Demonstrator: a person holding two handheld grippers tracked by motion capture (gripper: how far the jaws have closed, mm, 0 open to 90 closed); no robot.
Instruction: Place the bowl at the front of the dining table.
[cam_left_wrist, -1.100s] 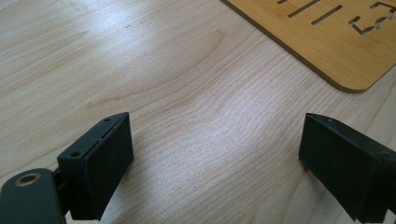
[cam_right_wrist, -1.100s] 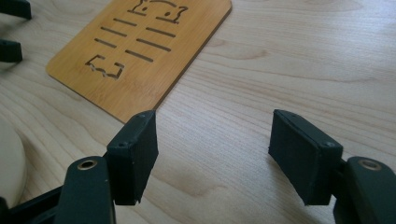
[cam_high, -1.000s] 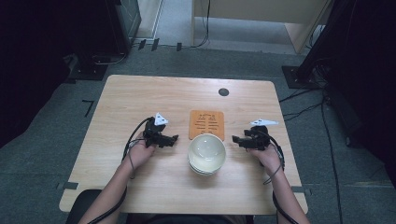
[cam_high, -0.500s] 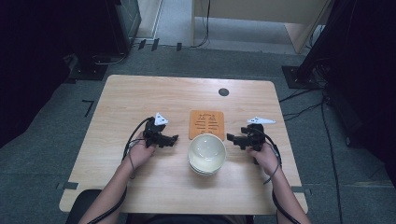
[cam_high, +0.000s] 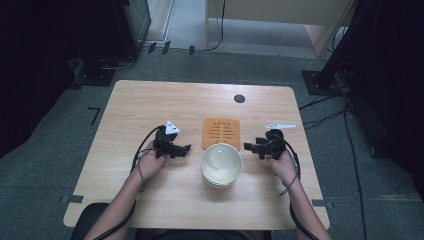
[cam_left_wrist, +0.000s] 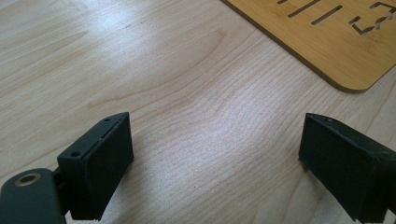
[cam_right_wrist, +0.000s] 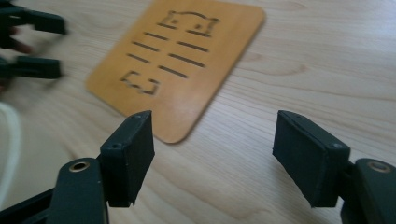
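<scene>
From the high view, a light wooden bench (cam_high: 150, 105) carries a stack of white bowls (cam_high: 221, 165) near its front middle, with a square orange-brown wooden trivet (cam_high: 221, 133) lying flat just behind them; from this angle the bowls' far rim overlaps the trivet's near edge, and whether they touch cannot be told. A small dark round hole (cam_high: 239, 98) sits in the bench farther back. The left claw (cam_high: 186, 148) rests left of the bowls, its tips aimed right toward them; the right claw (cam_high: 248, 146) sits right of the bowls, aimed left. The bowls lie between the 2 claws, clear of both.

The high view is too coarse to show the trivet's cut pattern or how the jaws stand. The left gripper view supplies both: the left claw (cam_left_wrist: 215, 163) is spread wide over bare wood grain, holding nothing, and 1 rounded corner of the trivet (cam_left_wrist: 327, 42) with slots shows at upper right. The right gripper view shows the right claw (cam_right_wrist: 212, 156) likewise spread and empty, low over the bench, with the whole trivet (cam_right_wrist: 187, 70) ahead and to the left, its parallel slots and a cat-like outline visible. The bowls' white rim (cam_right_wrist: 7, 149) edges in at far left, blurred, and the left claw (cam_right_wrist: 35, 44) appears beyond, jaws apart.
</scene>
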